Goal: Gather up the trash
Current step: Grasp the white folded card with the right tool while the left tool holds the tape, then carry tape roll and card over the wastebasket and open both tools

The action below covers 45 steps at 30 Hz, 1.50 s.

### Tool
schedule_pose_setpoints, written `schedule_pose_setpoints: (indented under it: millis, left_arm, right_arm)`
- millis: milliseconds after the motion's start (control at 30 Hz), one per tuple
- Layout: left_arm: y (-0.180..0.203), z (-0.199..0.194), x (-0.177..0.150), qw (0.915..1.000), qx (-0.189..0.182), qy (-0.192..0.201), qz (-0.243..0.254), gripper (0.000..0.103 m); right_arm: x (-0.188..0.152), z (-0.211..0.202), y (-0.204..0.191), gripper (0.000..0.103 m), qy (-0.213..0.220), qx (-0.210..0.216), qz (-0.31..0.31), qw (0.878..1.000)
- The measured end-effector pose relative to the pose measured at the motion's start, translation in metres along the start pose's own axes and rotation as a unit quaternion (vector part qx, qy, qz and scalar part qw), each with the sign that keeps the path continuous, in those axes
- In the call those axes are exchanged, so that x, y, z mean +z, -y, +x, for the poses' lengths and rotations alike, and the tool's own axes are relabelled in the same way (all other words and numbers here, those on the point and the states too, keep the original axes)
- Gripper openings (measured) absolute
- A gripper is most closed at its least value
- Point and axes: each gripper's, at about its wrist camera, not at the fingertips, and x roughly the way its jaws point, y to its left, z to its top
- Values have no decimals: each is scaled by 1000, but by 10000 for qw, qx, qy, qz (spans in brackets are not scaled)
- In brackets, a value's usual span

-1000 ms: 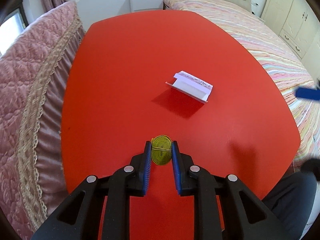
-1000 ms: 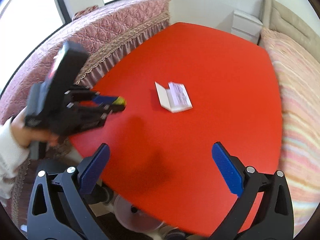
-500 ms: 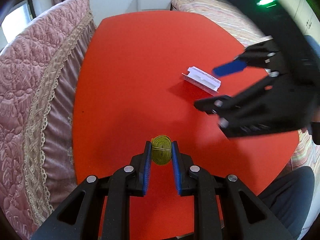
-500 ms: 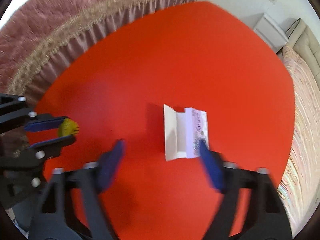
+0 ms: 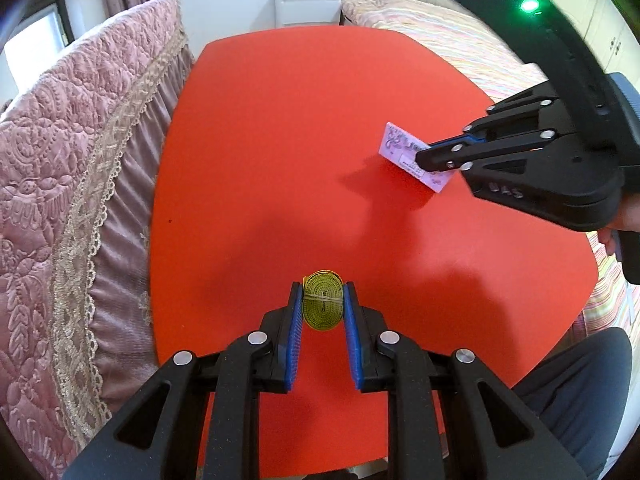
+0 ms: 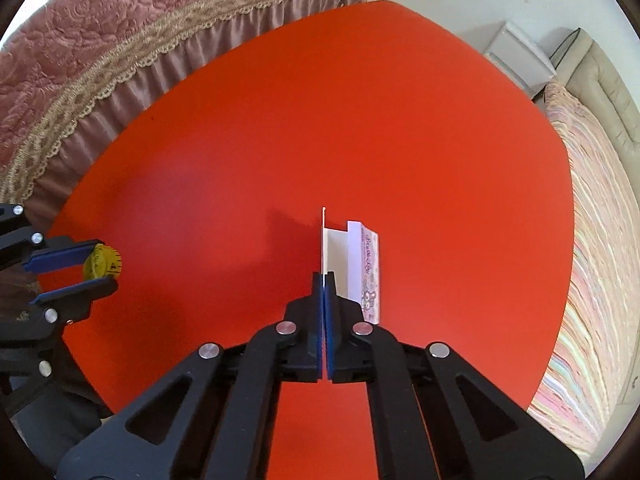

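Pinching a yellow tape roll [image 5: 322,305] in my left tool [image 5: 322,300]. Right tool [image 6: 324,280] is clamped on the white box's flap [image 6: 329,248] over the red worktop [image 6: 320,120].

A smooth, matt red table top [image 5: 280,128] is flanked by quilted pink cloth edged in lace [image 5: 72,184]. Matt black plastic grippers with ribbed blue pads [image 5: 295,332] are seen; a printed white paper card [image 6: 362,264] and coiled yellow tape [image 5: 323,306] are gripped.
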Motion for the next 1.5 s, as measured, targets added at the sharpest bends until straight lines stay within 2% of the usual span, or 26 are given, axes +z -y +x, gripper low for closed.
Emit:
schedule_pose_setpoints:
  millis: [467,633,967,1233,1500]
  left_arm:
    - [39,-54,-13,9984,136,476,284,20]
    - [54,-78,-29,9970,119,669,381,20]
    - [82,-119,-71,9928,-145,1093,463,20]
    - [105,-137,-106,9900,-465,1234,504,20]
    - [114,-132,-137,9915,-592,1063,464,20]
  right_arm:
    - [-59,-87,6,0,900,422,440,9941]
    - [-96,-118,-2,0,1218,550,481,9899]
    - [-180,-163,-31,0,1761,870,658,9783]
    - [-238,-173,-52,0,1798,1003,819,9751]
    - [-280,-148,-81,0,1403,1268,921,9776]
